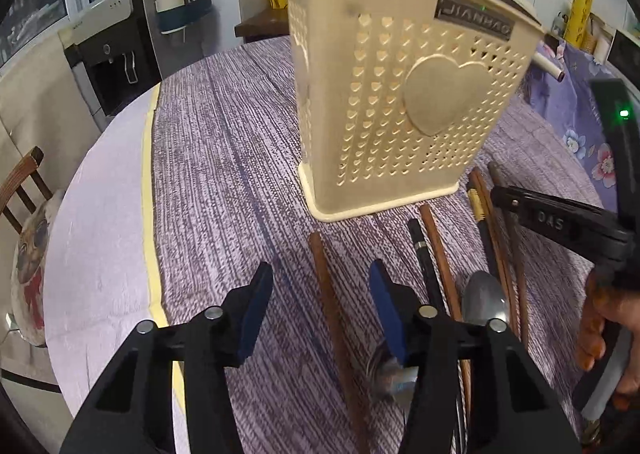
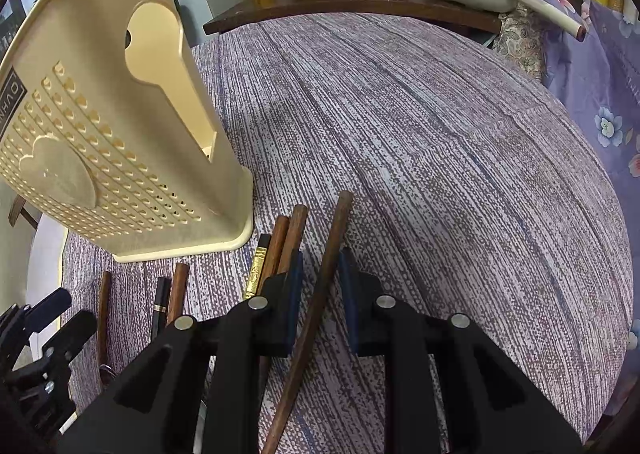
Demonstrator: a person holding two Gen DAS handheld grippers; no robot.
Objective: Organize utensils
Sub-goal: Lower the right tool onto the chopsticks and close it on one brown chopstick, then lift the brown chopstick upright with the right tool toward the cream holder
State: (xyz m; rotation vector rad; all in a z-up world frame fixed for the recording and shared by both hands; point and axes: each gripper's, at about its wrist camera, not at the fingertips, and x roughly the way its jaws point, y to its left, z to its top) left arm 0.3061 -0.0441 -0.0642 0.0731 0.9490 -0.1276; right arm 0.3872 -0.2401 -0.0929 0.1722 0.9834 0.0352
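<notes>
The cream utensil holder (image 1: 400,93) stands upright on the desk (image 2: 440,133), which is covered by a purple woven cloth. Its perforated face carries a raised heart, and one narrow side has a keyhole-shaped cutout.

Chopsticks and a spoon lie on the cloth just in front of the holder's base, fanned roughly parallel. A lone brown chopstick (image 1: 332,314) lies leftmost of the group. A black chopstick (image 1: 424,262) lies beside another brown one, with the metal spoon (image 1: 486,298) just to their right.

The left tongs (image 1: 320,306) stand apart. The leftmost brown chopstick lies in the gap between the pads, neither of which presses on it.

The right tongs (image 2: 320,286) are clamped on a long dark brown chopstick (image 2: 316,302), which runs out beyond the pads. A pair of brown chopsticks (image 2: 286,238) and a gold-banded black one (image 2: 258,266) lie just left of it.

To the right of the held chopstick and behind the holder, the cloth is open as far as the desk's curved far edge. On the left, a yellow strip (image 1: 150,213) follows the cloth's edge.
</notes>
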